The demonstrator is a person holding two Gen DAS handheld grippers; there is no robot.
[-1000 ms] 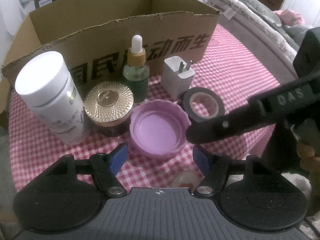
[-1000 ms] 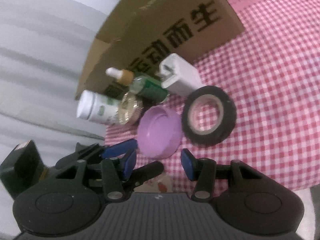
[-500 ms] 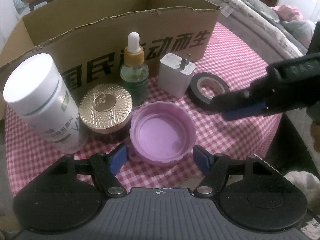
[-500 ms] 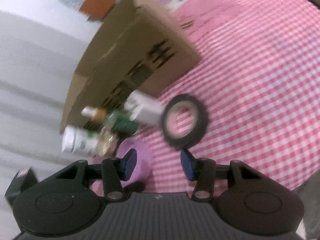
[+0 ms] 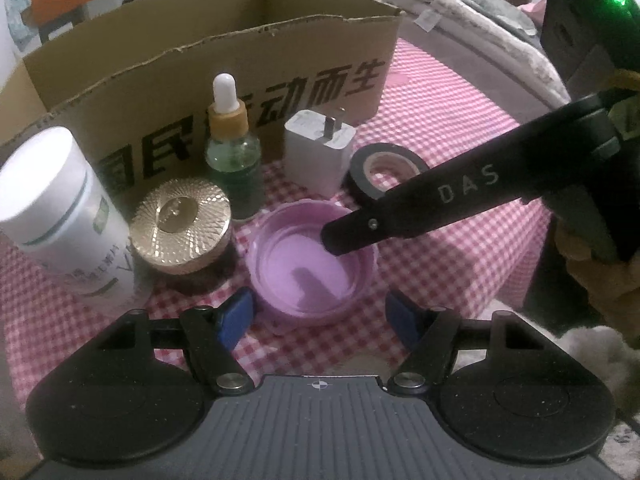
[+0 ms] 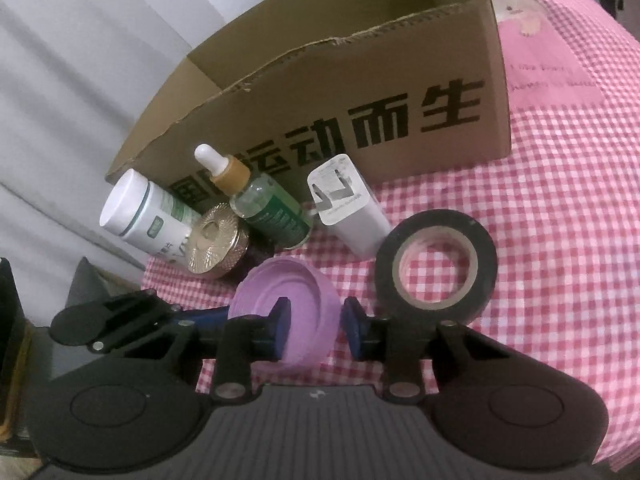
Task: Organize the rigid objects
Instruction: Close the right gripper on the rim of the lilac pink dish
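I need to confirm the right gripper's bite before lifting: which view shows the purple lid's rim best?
The right wrist view: the purple lid sits with its rim wall between the right gripper fingers. In the left wrist view, the lid shows its open interior, but the right gripper arm covers that rim section.

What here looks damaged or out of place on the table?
The cardboard box has a ragged, torn top edge on its front wall. The purple lid lies upside down, hollow side up, with no matching container in view. The bottles, jar, charger and tape look intact, and nothing is spilled.
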